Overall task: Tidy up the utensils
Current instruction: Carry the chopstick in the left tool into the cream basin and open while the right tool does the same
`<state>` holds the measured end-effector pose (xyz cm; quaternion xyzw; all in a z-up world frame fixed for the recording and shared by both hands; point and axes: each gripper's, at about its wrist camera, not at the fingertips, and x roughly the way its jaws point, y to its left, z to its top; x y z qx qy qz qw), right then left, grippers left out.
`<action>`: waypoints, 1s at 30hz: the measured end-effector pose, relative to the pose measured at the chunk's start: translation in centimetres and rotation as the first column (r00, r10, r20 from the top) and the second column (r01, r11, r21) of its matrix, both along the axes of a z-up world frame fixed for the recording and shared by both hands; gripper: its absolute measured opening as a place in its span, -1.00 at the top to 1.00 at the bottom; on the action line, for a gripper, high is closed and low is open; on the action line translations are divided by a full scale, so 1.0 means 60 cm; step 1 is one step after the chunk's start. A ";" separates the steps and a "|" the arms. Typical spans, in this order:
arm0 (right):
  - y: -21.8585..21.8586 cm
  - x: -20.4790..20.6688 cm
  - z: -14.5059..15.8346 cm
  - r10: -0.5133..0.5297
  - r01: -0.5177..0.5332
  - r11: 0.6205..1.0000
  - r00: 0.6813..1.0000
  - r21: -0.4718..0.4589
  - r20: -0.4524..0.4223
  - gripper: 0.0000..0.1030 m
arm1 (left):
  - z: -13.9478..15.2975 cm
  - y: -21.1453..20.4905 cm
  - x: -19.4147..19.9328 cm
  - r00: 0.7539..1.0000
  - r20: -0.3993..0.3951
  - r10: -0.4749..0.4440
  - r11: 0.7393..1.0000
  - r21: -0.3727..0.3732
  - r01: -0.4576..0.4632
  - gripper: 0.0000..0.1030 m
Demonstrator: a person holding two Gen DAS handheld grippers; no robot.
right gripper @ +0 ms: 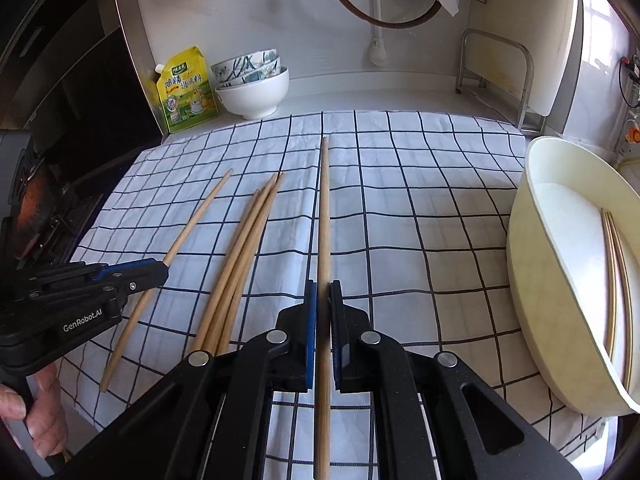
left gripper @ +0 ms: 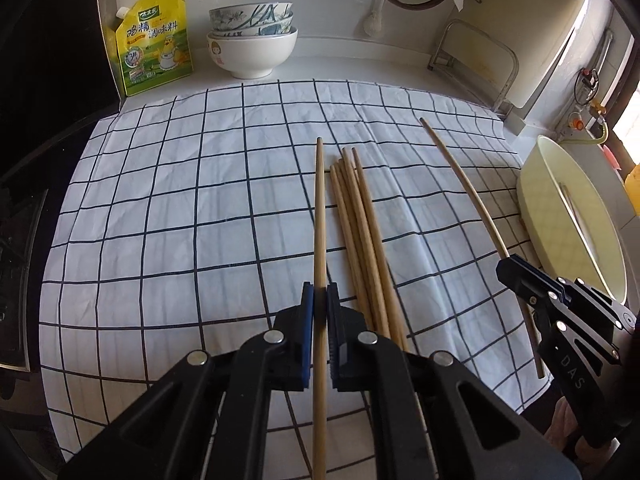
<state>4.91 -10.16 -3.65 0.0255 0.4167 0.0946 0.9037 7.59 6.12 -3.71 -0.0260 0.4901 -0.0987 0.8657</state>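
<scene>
My left gripper is shut on one wooden chopstick, held lengthwise above the checked cloth. My right gripper is shut on another chopstick, also above the cloth. A bundle of several chopsticks lies on the cloth between the two grippers; it also shows in the right wrist view. The right gripper with its chopstick shows at the right of the left wrist view. The left gripper with its chopstick shows at the left of the right wrist view.
A cream oval basin at the cloth's right edge holds a few chopsticks. Stacked bowls and a yellow seasoning pouch stand at the back left. A metal rack stands at the back right. A dark stove lies to the left.
</scene>
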 end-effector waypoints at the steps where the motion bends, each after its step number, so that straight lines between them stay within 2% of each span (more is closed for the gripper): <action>1: -0.005 -0.006 0.008 -0.004 0.004 1.000 1.000 0.009 0.012 0.88 | 0.010 -0.005 -0.004 1.000 0.009 -0.010 1.000 -0.009 0.010 0.86; 9: -0.090 -0.041 0.062 -0.097 0.091 0.993 0.992 0.073 0.085 0.87 | 0.081 -0.089 -0.015 0.989 0.087 -0.122 0.990 -0.063 0.128 0.86; 15: -0.197 -0.057 0.095 -0.227 0.218 0.973 0.964 0.079 0.135 0.87 | 0.113 -0.181 0.006 0.968 0.120 -0.220 0.966 -0.108 0.233 0.86; 23: -0.334 -0.056 0.083 -0.389 0.381 0.921 0.914 0.085 0.112 0.87 | 0.145 -0.322 0.048 0.926 0.142 -0.350 0.919 -0.142 0.368 0.86; 27: -0.376 -0.052 0.070 -0.432 0.426 0.901 0.898 0.080 0.080 0.87 | 0.153 -0.393 0.059 0.901 0.159 -0.403 0.897 -0.127 0.424 0.86; 30: -0.395 -0.052 0.058 -0.449 0.444 0.893 0.892 0.079 0.060 0.87 | 0.141 -0.442 0.065 0.886 0.134 -0.443 0.878 -0.135 0.459 0.86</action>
